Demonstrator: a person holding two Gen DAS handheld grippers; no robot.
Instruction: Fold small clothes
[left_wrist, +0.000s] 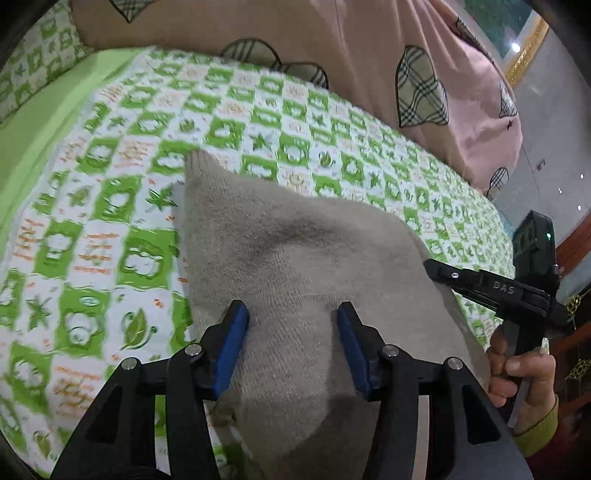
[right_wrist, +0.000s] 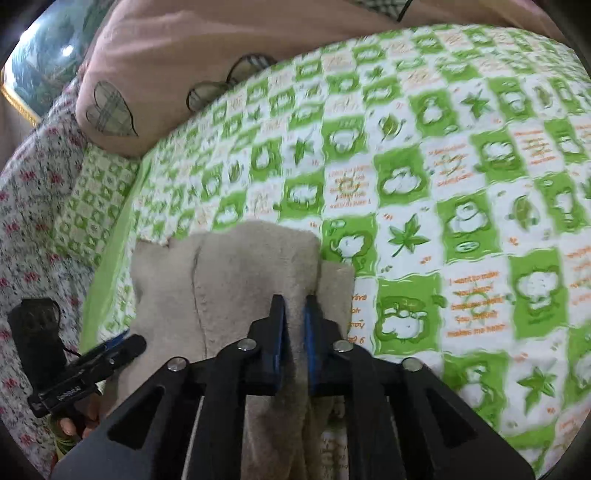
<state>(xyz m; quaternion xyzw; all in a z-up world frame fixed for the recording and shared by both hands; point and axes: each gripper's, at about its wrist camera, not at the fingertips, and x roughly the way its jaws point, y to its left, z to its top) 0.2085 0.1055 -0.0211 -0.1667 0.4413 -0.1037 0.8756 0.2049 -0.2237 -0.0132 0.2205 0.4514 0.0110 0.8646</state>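
Note:
A beige knit garment (left_wrist: 295, 251) lies on the green-and-white patterned bedsheet (left_wrist: 122, 192). My left gripper (left_wrist: 293, 321) hovers over its near part with the blue pads (left_wrist: 232, 343) wide apart and open; the knit runs under and between them without being pinched. At the garment's right edge, my right gripper (left_wrist: 434, 267) comes in from a hand (left_wrist: 524, 380). In the right wrist view the right gripper (right_wrist: 293, 306) is shut on a raised fold of the beige garment (right_wrist: 236, 266), with the pads nearly together. The left gripper (right_wrist: 125, 343) shows at the garment's left edge.
A pink quilt with plaid heart patches (left_wrist: 369, 55) is heaped along the far side of the bed. A floral cloth (right_wrist: 33, 192) lies off the bedsheet's left edge. A framed picture (right_wrist: 40, 62) hangs beyond. Bare bedsheet (right_wrist: 461, 221) stretches to the right of the garment.

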